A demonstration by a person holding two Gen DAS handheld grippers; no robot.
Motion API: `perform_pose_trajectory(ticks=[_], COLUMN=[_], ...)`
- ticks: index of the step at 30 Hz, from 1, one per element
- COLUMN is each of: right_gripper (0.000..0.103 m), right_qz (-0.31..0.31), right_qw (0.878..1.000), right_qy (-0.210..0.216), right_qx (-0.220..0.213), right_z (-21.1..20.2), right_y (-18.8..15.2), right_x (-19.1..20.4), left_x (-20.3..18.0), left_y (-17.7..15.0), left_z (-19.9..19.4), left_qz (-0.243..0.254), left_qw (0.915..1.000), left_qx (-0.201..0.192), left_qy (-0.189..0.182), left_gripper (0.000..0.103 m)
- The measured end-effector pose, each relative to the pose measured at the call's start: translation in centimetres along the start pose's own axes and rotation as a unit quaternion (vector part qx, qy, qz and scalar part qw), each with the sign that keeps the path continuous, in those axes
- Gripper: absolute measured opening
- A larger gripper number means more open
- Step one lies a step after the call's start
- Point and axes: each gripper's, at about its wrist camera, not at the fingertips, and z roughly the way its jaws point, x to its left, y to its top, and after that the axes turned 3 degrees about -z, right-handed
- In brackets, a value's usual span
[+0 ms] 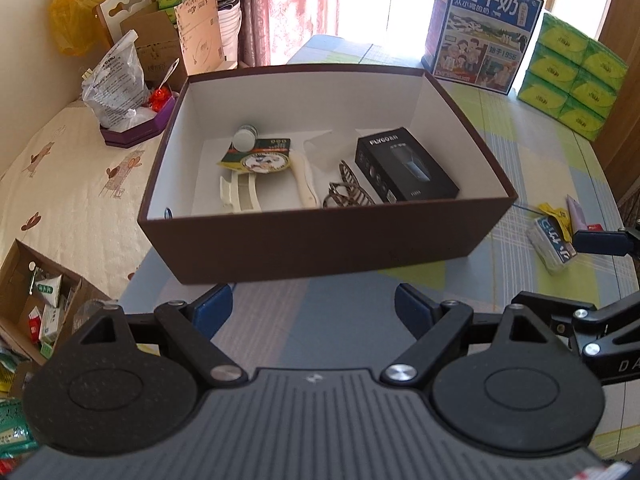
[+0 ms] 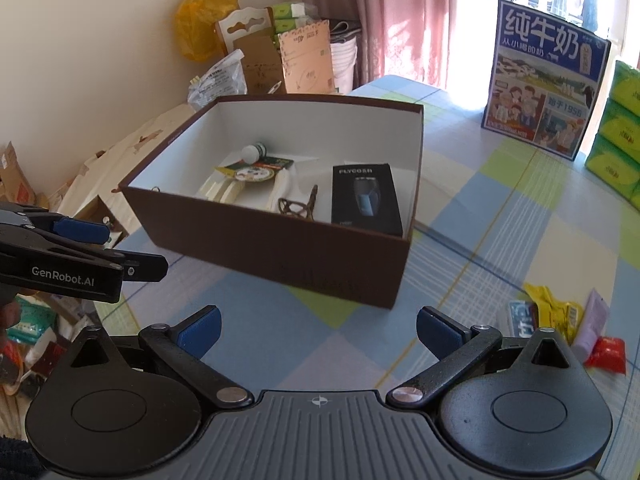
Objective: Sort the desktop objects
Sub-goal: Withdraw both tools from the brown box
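Observation:
A brown box point(image 1: 320, 248) point(image 2: 280, 256) with a white inside stands on the checked tablecloth. In it lie a black shaver carton point(image 1: 404, 166) point(image 2: 364, 196), a small white bottle point(image 1: 245, 138) point(image 2: 253, 153), a round-labelled packet point(image 1: 260, 158), a cream handle point(image 1: 304, 184) and a brown wire clip point(image 1: 348, 190) point(image 2: 298, 204). My left gripper point(image 1: 314, 312) hangs open and empty just in front of the box. Open and empty too, my right gripper point(image 2: 318, 330) sits nearer the box's right corner. Loose on the cloth at right lie a tissue pack point(image 1: 550, 246), a yellow sachet point(image 2: 554, 308), a pink tube point(image 2: 592, 326) and a red packet point(image 2: 608, 354).
A blue milk carton box point(image 1: 484, 28) point(image 2: 544, 80) and stacked green tissue packs point(image 1: 572, 76) stand at the back right. Bags and cardboard boxes point(image 1: 160, 44) crowd the back left. An open carton of packets point(image 1: 40, 304) sits below the table's left edge.

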Motion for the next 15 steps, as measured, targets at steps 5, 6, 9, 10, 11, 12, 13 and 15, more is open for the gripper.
perform_pose_trajectory(ticks=[5,6,9,10,11,12,13,15], right_gripper=[0.101,0.101,0.101,0.101,0.101,0.101,0.101,0.101], right_qz=[-0.001,-0.001,0.0,-0.001,-0.001,0.0,0.0,0.0], right_qw=[1.0,1.0,1.0,1.0,1.0,1.0,1.0,1.0], right_qy=[0.005,0.006,0.007,0.007,0.006,0.006,0.005,0.005], right_qx=[0.007,0.009,0.014,0.016,0.018,0.02,0.022,0.026], right_z=[-0.6,-0.7,-1.1,-1.2,-1.4,-1.5,-1.6,-1.9], right_y=[-1.2,-1.5,-2.2,-2.5,-2.8,-3.1,-3.4,-4.0], right_x=[-0.7,-0.9,-1.4,-1.5,-1.7,-1.9,-2.1,-2.5], left_x=[-1.1,-1.3,-2.1,-2.3,-2.5,-2.8,-3.0,-3.6], left_y=[-0.9,-1.1,-1.7,-1.9,-2.2,-2.4,-2.6,-3.1], left_z=[-0.5,-0.6,-0.8,-0.8,-0.9,-0.9,-1.0,-1.1], left_qz=[-0.005,-0.005,-0.007,-0.009,-0.01,-0.011,-0.012,-0.012], left_qw=[0.9999,0.9999,0.9999,0.9998,0.9998,0.9998,0.9997,0.9997], left_qx=[0.004,0.004,0.007,0.008,0.009,0.01,0.011,0.013], left_qy=[0.008,0.01,0.014,0.015,0.016,0.016,0.016,0.017], left_gripper=[0.086,0.086,0.086,0.086,0.086,0.086,0.086,0.086])
